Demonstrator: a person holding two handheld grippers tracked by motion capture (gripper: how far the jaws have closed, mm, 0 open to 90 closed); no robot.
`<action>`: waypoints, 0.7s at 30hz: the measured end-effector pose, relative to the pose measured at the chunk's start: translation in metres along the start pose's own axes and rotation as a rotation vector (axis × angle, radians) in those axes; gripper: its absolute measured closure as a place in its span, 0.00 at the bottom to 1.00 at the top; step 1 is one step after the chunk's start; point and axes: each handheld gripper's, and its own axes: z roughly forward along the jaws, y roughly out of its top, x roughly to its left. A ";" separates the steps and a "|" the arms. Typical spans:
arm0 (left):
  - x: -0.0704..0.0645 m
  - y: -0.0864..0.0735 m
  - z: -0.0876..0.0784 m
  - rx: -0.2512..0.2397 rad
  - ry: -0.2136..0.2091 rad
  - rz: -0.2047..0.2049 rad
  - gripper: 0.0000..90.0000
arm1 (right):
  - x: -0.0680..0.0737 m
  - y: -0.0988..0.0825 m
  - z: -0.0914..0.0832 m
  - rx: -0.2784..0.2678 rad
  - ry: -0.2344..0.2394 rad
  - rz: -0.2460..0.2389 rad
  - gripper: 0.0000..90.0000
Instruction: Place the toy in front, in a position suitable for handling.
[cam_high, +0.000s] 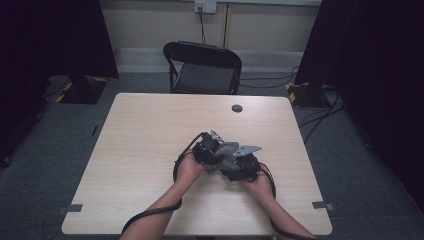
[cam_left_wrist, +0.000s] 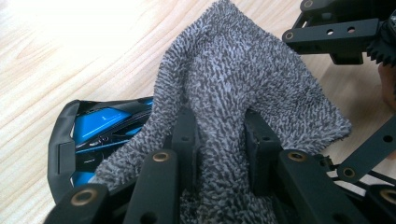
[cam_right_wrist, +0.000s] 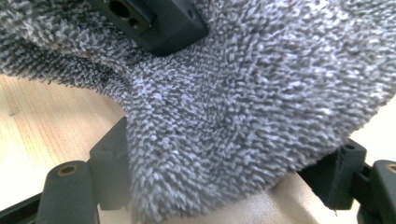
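A grey terry cloth (cam_high: 228, 149) hangs bunched between my two grippers over the middle of the table. In the left gripper view the cloth (cam_left_wrist: 243, 74) is pinched as a fold between the black jaws, and my left gripper (cam_left_wrist: 219, 128) is shut on it. A black and blue object (cam_left_wrist: 93, 128) lies partly under the cloth's left side. In the right gripper view the cloth (cam_right_wrist: 233, 102) sags between wide-set jaws. My right gripper (cam_right_wrist: 229, 161) stands open around its corner. The left gripper's jaw tip (cam_right_wrist: 154, 18) shows at the top.
The light wooden table (cam_high: 145, 130) has a round dark grommet (cam_high: 237, 108) near its far edge. A black folding chair (cam_high: 204, 70) stands behind it. Cables run over the floor at the right, and dark curtains hang on both sides.
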 end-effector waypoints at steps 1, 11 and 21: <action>0.000 0.000 0.000 -0.002 0.001 0.001 0.78 | 0.000 0.000 0.000 0.000 -0.001 0.000 0.25; 0.010 0.002 -0.002 -0.003 0.035 -0.021 0.78 | 0.000 0.000 0.000 0.000 -0.004 0.003 0.25; 0.028 0.003 -0.003 0.014 0.073 -0.052 0.78 | 0.001 0.000 0.000 -0.001 -0.005 0.003 0.25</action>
